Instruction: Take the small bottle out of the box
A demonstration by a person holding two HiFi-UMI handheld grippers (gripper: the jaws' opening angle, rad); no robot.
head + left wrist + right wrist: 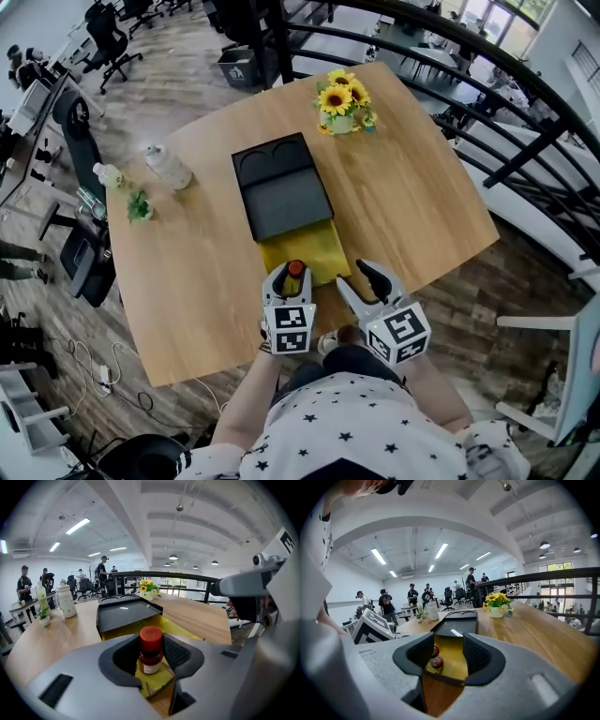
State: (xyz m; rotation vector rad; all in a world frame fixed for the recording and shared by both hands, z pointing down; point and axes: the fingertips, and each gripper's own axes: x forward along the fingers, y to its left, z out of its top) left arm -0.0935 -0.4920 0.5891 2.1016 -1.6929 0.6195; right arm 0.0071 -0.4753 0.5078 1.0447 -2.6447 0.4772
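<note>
A small bottle (294, 270) with a red cap stands at the near end of the yellow tray (323, 253) that is pulled out of the black box (281, 192). My left gripper (292, 278) is open around it. In the left gripper view the bottle (151, 651) stands between the pads with a gap on its left side. My right gripper (361, 281) hangs just right of it, open and empty. In the right gripper view the bottle (436, 658) shows beyond the left jaw, on the yellow tray (452, 653).
A pot of sunflowers (343, 103) stands at the table's far side. A white bottle (169, 167) and a small green plant (139, 204) are at the left. The table's near edge (234, 361) runs just under the grippers. A black railing (525, 159) lies right.
</note>
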